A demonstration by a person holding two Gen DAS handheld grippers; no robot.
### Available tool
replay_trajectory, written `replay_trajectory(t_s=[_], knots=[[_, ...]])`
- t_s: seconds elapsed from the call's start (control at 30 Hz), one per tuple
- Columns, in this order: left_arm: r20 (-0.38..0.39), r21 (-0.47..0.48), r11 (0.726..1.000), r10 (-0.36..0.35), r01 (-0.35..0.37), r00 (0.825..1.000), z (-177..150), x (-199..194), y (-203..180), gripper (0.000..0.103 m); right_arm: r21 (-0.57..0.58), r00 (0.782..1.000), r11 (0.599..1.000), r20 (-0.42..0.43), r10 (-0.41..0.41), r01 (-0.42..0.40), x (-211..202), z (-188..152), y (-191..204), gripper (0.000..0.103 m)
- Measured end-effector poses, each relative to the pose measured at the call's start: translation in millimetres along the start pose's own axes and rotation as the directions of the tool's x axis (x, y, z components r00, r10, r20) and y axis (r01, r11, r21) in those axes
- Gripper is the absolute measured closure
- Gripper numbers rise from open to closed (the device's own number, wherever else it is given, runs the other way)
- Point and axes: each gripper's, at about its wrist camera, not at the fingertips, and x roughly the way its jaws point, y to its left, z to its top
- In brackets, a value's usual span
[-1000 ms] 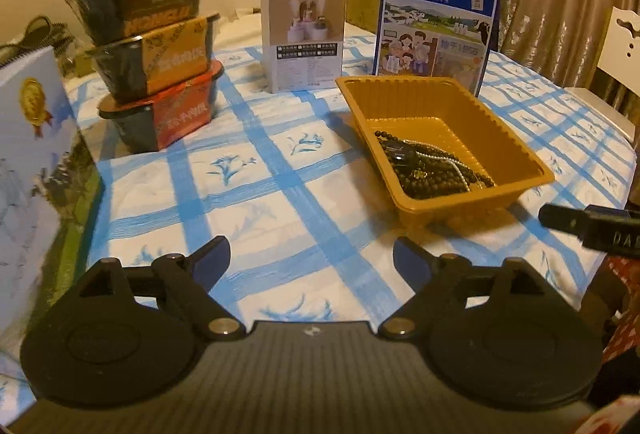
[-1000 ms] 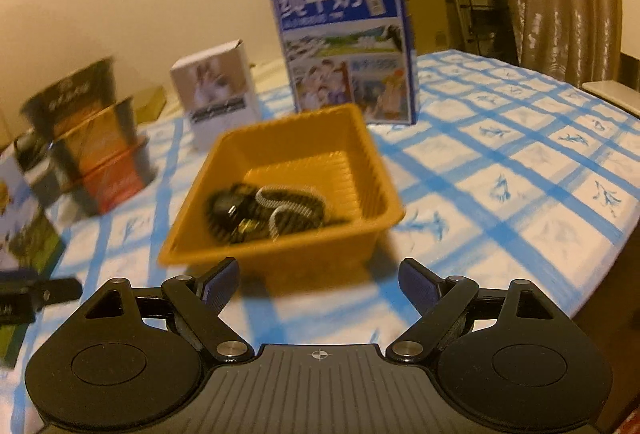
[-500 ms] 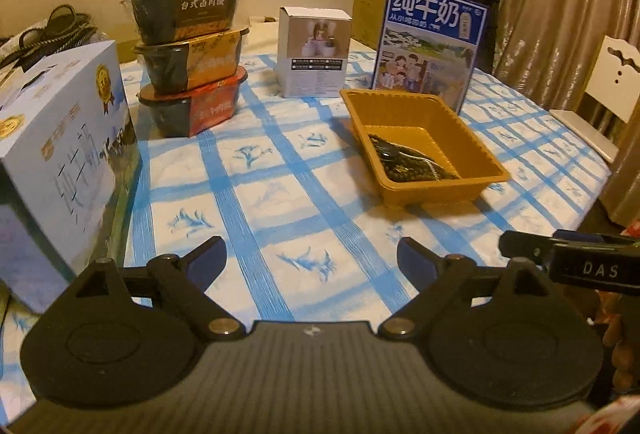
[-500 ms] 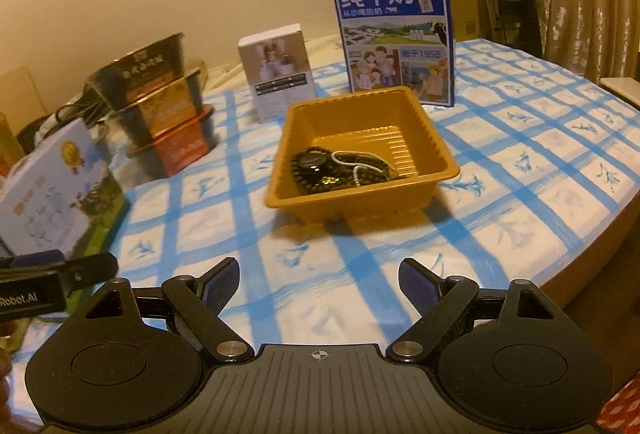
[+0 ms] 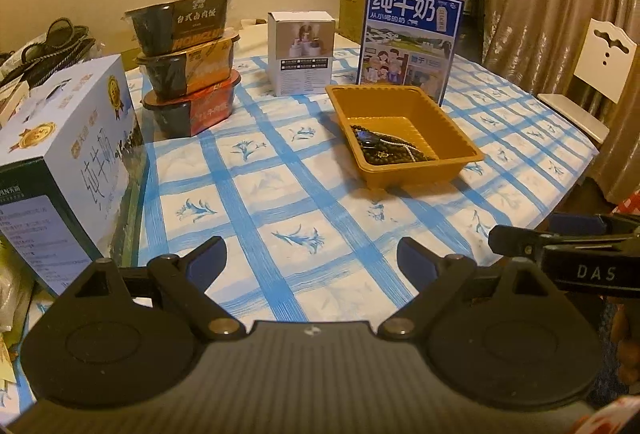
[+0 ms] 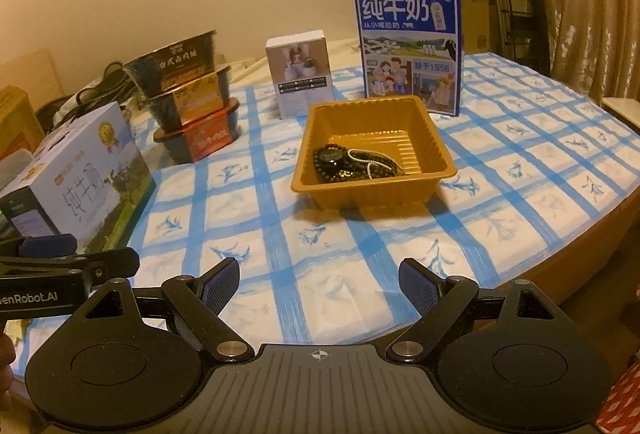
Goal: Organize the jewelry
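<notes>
Right wrist view: right gripper (image 6: 319,284) spread wide, empty; orange tray (image 6: 304,170) with beaded jewelry (image 6: 352,164) straight ahead; left gripper (image 5: 311,261) likewise spread.

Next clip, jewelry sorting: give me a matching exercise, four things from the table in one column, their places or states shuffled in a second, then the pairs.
Things:
1. bead jewelry
2. milk carton
3. white box
4. meal bowls

Places or states:
A. stacked three high, left of the tray
B. heaped in the orange tray
C. upright just behind the tray
D. between the bowl stack and the blue carton

Pairs: 1-B, 2-C, 3-D, 4-A
</notes>
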Motion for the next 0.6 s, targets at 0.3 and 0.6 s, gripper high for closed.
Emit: replay_trajectory(t_s=[0.3, 0.6], knots=[[-0.006, 0.017, 1.0, 0.008, -0.008, 1.0, 0.7, 2.6, -4.8, 0.012, 0.025, 1.0, 1.0, -0.007, -0.014, 0.014, -2.6, -3.1, -8.2, 0.017], [-0.01, 0.025, 1.0, 0.013, -0.013, 1.0, 1.1, 4.8, -5.9, 0.012, 0.031, 1.0, 0.999, -0.006, -0.017, 0.018, -2.2, -2.3, -9.8, 0.017]])
